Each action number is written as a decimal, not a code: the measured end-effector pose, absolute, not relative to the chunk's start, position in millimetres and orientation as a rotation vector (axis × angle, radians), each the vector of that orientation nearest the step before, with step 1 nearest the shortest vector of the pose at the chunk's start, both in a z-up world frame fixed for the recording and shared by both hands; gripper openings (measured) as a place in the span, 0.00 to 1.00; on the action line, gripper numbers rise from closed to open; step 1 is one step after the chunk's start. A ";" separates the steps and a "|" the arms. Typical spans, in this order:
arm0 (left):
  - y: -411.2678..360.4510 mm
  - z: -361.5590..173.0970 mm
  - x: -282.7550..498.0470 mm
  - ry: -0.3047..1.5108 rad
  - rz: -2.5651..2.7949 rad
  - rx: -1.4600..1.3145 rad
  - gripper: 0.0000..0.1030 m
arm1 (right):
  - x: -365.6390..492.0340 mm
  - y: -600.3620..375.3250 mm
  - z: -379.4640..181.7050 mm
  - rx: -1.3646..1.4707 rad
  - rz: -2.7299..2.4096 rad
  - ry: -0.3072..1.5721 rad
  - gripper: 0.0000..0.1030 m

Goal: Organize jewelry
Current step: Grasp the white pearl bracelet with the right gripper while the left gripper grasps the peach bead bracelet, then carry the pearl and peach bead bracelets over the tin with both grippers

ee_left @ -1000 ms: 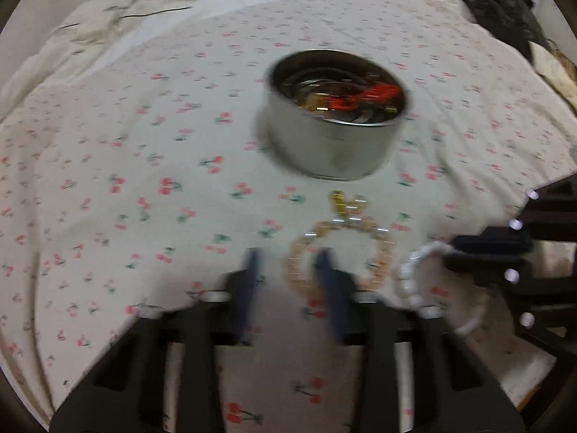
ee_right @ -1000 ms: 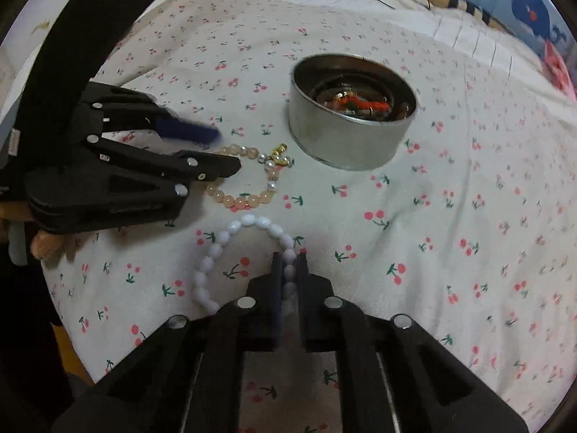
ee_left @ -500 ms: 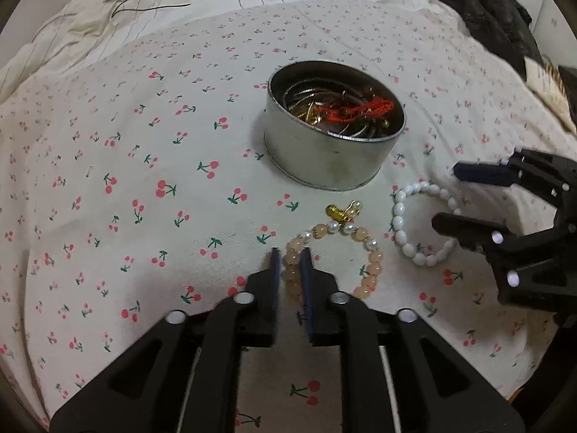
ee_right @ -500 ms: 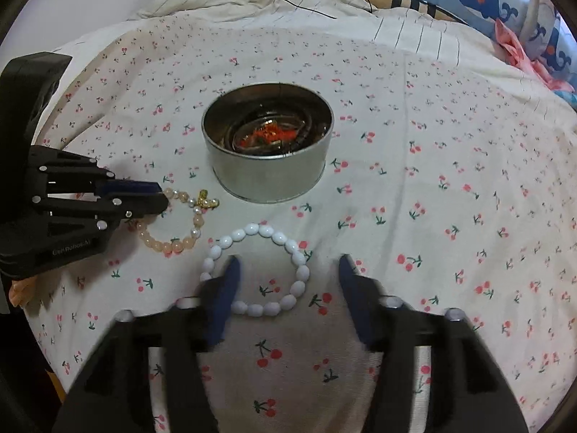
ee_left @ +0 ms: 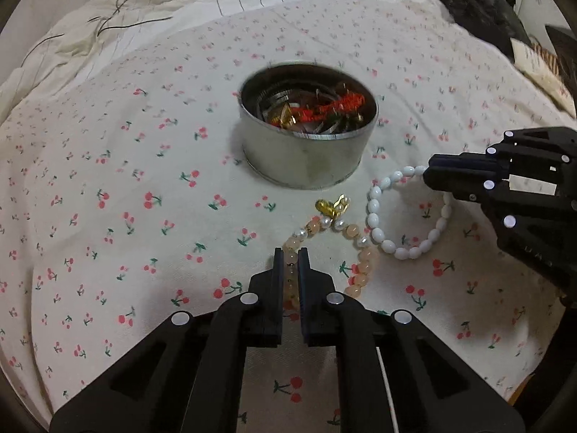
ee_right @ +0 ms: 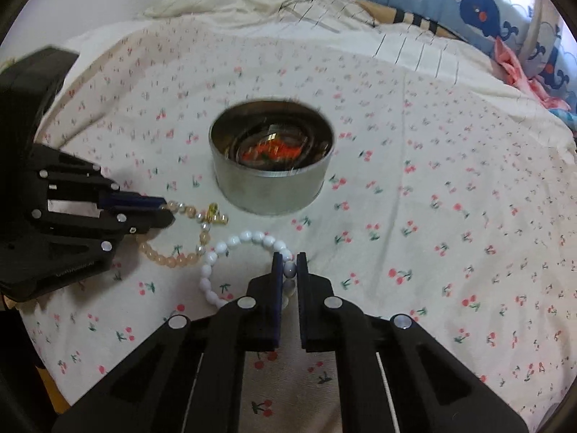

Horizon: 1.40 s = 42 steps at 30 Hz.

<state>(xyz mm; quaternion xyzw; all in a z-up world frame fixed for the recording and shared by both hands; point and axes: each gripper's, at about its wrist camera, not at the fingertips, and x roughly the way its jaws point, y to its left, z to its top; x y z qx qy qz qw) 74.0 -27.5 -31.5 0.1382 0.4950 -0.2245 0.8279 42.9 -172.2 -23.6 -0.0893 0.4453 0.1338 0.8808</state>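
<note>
A peach bead bracelet [ee_left: 355, 232] with a gold charm lies on the cherry-print sheet in front of a round metal tin [ee_left: 306, 166] that holds bangles and a red cord. My left gripper [ee_left: 289, 252] is closing, its pads pressing on beads at the bracelet's left side. Touching it on the right lies a white bead bracelet [ee_left: 375, 216]. My right gripper [ee_right: 289, 258] is closing too, with a white bead [ee_right: 289, 269] pinched between its pads. In the right wrist view the tin [ee_right: 270, 191] stands behind both bracelets, and the left gripper [ee_right: 167, 211] reaches in from the left.
The cherry-print sheet [ee_left: 108, 216] covers a soft bed. Dark clothing [ee_left: 479, 3] lies at the back right, a thin dark cable [ee_left: 119, 25] at the back left. A whale-print pillow [ee_right: 479, 11] sits behind the tin in the right wrist view.
My left gripper, open around the peach beads a second ago, has shut on them. My right gripper let go of the white bracelet, spread wide, and has shut again on a white bead.
</note>
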 end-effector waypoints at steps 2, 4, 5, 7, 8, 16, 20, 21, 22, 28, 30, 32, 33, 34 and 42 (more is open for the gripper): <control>-23.9 -22.9 74.7 1.033 -0.491 0.266 0.07 | 39.7 -177.3 -15.2 -0.165 0.279 0.903 0.08; -22.4 -17.6 73.7 1.022 -0.491 0.258 0.07 | 35.9 -181.3 -7.7 -0.147 0.285 0.884 0.08; -22.3 -15.7 74.1 1.019 -0.491 0.254 0.07 | 35.6 -181.5 -5.4 -0.141 0.287 0.880 0.08; -23.6 -13.7 73.6 1.016 -0.492 0.250 0.07 | 35.2 -180.9 -1.3 -0.123 0.299 0.867 0.08; -24.8 -13.1 73.7 1.015 -0.491 0.249 0.07 | 34.6 -180.8 2.2 -0.106 0.308 0.858 0.08; -35.3 4.5 66.5 0.965 -0.532 0.248 0.07 | 37.0 -180.4 23.1 -0.065 0.327 0.802 0.08; -43.5 8.5 70.2 0.946 -0.533 0.247 0.07 | 38.4 -183.4 28.4 -0.041 0.328 0.787 0.08; -44.9 9.7 70.9 0.942 -0.534 0.246 0.07 | 38.1 -184.3 29.3 -0.034 0.329 0.783 0.08; -46.4 11.4 71.2 0.936 -0.539 0.245 0.07 | 37.5 -184.9 30.6 -0.024 0.330 0.779 0.08; -57.4 27.6 72.0 0.880 -0.584 0.226 0.07 | 39.5 -193.5 39.2 0.021 0.330 0.755 0.08; -61.0 30.9 73.7 0.870 -0.595 0.217 0.07 | 40.5 -198.0 41.9 0.042 0.329 0.746 0.08; -63.3 32.1 75.7 0.864 -0.602 0.205 0.07 | 42.0 -201.5 43.6 0.059 0.327 0.741 0.08; -64.4 32.9 77.1 0.860 -0.607 0.200 0.07 | 42.5 -202.4 44.2 0.063 0.324 0.738 0.08; -65.3 34.1 77.6 0.854 -0.612 0.193 0.07 | 42.8 -202.8 45.1 0.069 0.324 0.735 0.08; -56.5 55.6 95.7 0.777 -0.629 0.059 0.07 | 53.8 -208.5 53.9 0.117 0.318 0.703 0.08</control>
